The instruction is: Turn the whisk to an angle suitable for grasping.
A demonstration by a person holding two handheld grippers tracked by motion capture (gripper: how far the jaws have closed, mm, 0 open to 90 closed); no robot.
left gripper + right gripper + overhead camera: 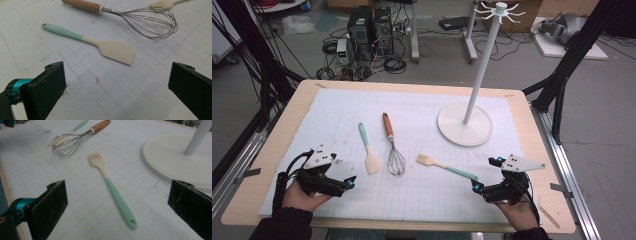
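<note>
Right gripper (486,176) is sitting wide open, holding nothing. Pastry brush (111,186) is lying just ahead of its jaws, handle end nearest, long axis running away from them. Left gripper (346,171), also open and empty, is facing the spatula (100,45).

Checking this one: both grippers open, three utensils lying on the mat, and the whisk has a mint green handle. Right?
Not quite: the whisk has a brown wooden handle, as the left gripper view shows. The mint handles belong to the spatula and the brush. Both the left gripper and the right gripper are open.
</note>
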